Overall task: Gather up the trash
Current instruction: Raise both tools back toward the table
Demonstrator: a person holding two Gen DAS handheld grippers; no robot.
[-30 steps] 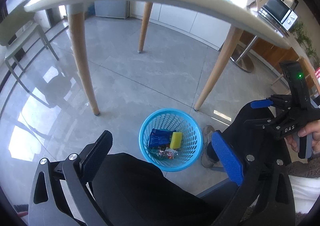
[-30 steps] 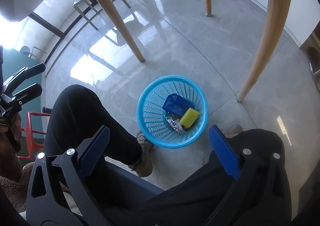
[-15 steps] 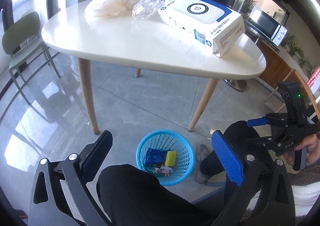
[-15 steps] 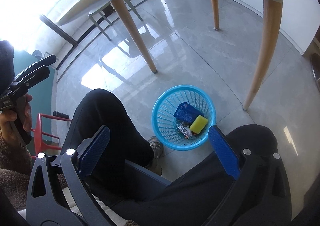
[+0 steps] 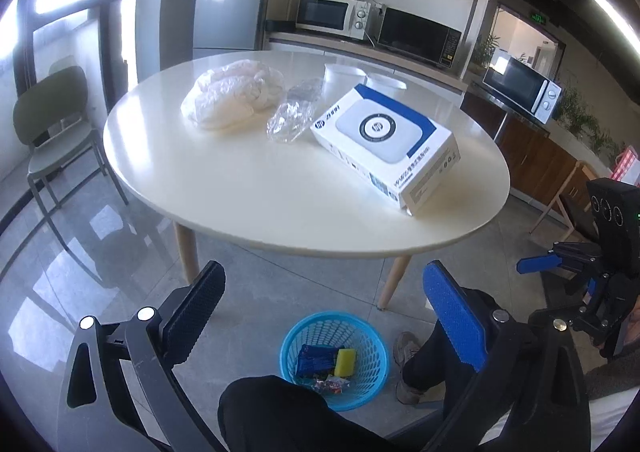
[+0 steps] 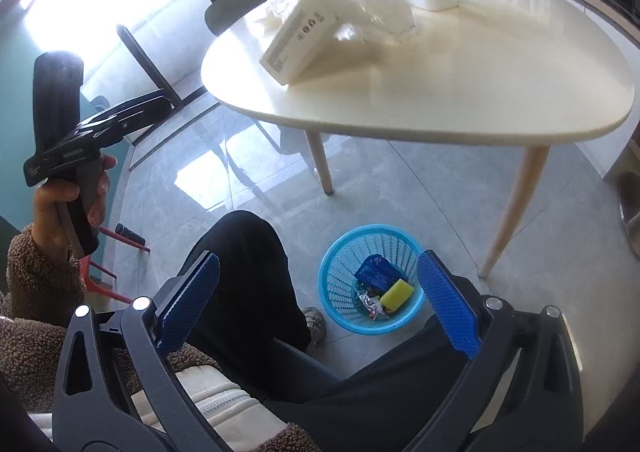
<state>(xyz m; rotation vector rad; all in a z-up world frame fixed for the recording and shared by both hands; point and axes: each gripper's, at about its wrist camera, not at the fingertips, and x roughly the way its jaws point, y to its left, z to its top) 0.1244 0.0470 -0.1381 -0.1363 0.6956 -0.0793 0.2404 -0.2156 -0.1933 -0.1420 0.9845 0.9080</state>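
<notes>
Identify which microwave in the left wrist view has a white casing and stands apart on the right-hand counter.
The far-right microwave: white-cased, alone beside plants; the other two sit together on the back counter.

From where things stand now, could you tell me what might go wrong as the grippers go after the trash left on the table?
1. The clear plastic wrapper lies against the white printer box and the crumpled white bag; a grab may nudge the box or pick up the wrong thing.
2. The blue basket sits on the floor between the person's legs, low and partly hidden, so a dropped light wrapper could miss it.
</notes>
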